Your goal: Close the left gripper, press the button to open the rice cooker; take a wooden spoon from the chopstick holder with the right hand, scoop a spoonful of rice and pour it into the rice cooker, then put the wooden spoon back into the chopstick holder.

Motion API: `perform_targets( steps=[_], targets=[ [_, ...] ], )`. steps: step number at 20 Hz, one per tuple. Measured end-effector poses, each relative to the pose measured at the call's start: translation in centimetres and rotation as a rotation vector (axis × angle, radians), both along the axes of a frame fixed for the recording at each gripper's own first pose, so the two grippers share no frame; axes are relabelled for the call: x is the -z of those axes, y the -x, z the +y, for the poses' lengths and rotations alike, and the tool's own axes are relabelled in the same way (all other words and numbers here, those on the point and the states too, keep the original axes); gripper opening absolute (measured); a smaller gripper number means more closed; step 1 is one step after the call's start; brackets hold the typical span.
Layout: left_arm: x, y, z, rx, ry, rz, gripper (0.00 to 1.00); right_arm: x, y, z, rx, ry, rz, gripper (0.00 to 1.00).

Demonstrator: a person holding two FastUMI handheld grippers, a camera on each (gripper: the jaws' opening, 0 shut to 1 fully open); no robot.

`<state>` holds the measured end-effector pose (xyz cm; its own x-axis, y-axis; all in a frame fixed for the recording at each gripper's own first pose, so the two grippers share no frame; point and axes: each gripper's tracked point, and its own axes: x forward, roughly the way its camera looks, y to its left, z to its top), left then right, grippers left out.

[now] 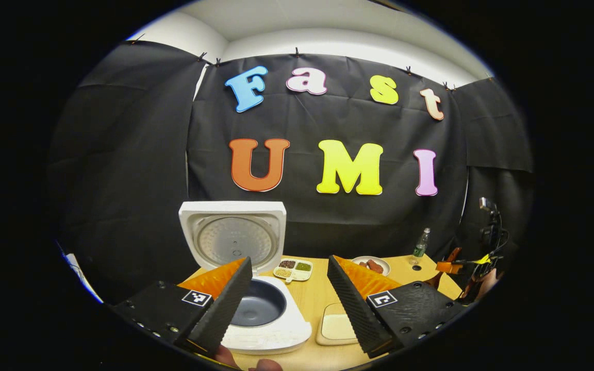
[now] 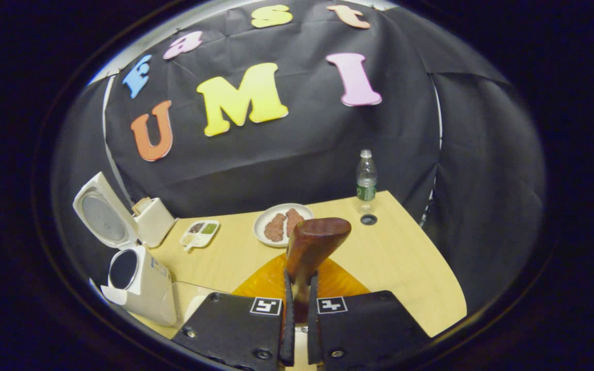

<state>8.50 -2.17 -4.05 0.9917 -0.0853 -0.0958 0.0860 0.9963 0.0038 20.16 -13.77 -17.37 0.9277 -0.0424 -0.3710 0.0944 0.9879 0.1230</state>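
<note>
On the table (image 2: 395, 268) I count one rice cooker (image 1: 268, 314), lid up, and one wooden spoon (image 2: 311, 246). Far back stands one water bottle (image 2: 366, 180). There is one plate (image 2: 267, 219) carrying two brown pieces of food. One small divided dish (image 1: 293, 270) has four compartments, each with something different in it. Near the cooker lies one pale shallow tray (image 1: 336, 326). One white box (image 2: 153, 220) sits by the cooker's lid. Two grippers: left (image 1: 289, 301) and right (image 2: 297, 319).

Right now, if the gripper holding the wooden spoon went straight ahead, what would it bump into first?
Probably the plate of food: the wooden spoon held by the right gripper points toward it across the bare table. Depth is hard to judge.
</note>
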Motion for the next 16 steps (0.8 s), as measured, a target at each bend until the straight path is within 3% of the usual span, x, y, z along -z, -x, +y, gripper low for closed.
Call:
perform_targets(
  steps=[4,9,16],
  targets=[
    [0.3,1.8,2.2,0.007,0.011,0.001,0.94,-0.9,1.5,6.7,-0.104,0.056,-0.02,0.11],
    [0.4,3.6,4.7,0.002,0.021,0.006,0.94,2.8,1.7,12.7,-0.178,0.08,0.027,0.11],
    [1.8,4.9,8.2,-0.042,0.032,0.049,0.94,8.8,1.0,15.2,-0.15,0.373,0.011,0.11]
  ],
)
